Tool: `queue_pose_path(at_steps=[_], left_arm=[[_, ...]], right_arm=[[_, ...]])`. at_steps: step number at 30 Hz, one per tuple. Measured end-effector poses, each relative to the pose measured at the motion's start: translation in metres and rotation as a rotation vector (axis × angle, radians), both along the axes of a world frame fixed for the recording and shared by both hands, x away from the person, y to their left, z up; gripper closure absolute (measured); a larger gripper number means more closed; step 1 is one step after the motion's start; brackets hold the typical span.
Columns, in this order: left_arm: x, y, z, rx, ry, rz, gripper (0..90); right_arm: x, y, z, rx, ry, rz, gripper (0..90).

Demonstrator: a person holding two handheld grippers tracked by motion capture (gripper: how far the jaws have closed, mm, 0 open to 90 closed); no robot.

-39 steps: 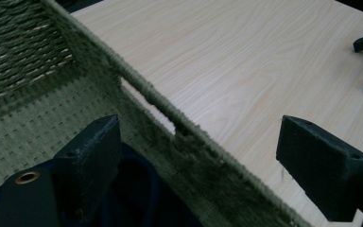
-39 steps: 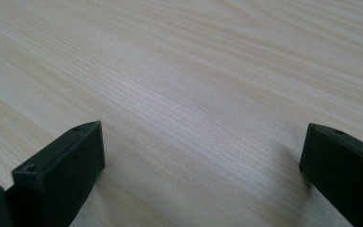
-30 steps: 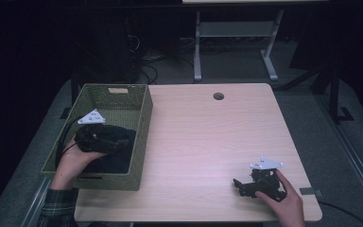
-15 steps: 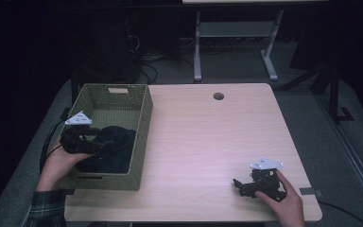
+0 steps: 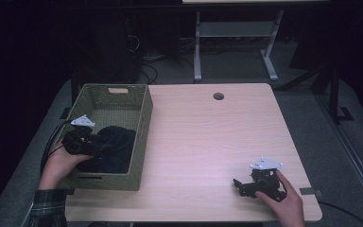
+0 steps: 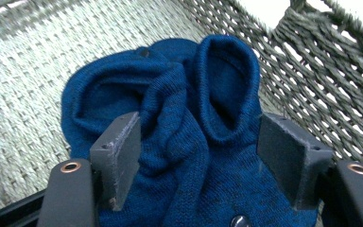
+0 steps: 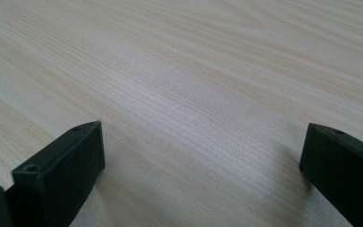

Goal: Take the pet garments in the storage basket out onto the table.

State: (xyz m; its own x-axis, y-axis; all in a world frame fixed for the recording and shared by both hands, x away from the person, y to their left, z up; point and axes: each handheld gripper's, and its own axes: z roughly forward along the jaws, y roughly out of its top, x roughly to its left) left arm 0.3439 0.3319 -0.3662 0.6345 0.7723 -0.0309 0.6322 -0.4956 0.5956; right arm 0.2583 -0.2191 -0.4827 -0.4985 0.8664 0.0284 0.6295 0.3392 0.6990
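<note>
**Sweater in basket, left claw over it**

Sweater [image 6: 189, 142], blue knit, lies crumpled in the woven basket [image 5: 144, 127], at the basket's near end. In the high view it reads as a dark heap against the basket's right wall. Left claw [image 5: 99, 145] reaches over the basket's left wall at that near end; in the left gripper view its jaws stand apart with a fold of the knit between them, and whether the pads press the cloth cannot be told. Basket sits on the table [image 5: 208, 137], at its left edge. Right claw [image 5: 238, 185] rests well to the right of the basket, near the table's front edge, jaws spread wide over bare wood, holding nothing.
</note>
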Motion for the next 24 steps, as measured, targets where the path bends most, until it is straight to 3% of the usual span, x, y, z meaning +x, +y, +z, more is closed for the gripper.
queue_pose_path(at_steps=[11, 17, 21, 24], left_arm=[[0.008, -0.010, -0.009, 0.116, 0.085, -0.017, 41.5], [0.011, -0.012, -0.013, 0.164, 0.106, -0.010, 57.8], [0.013, -0.011, -0.013, 0.159, 0.118, -0.002, 76.9], [0.013, -0.010, -0.012, 0.138, 0.119, 0.009, 82.6]], right_arm=[[0.000, 0.000, 0.000, 0.000, 0.000, 0.001, 0.5], [0.000, 0.000, 0.000, 0.000, 0.000, 0.001, 0.5], [0.000, 0.000, 0.000, 0.000, 0.000, 0.001, 0.5], [0.000, 0.000, 0.000, 0.000, 0.000, 0.001, 0.5]])
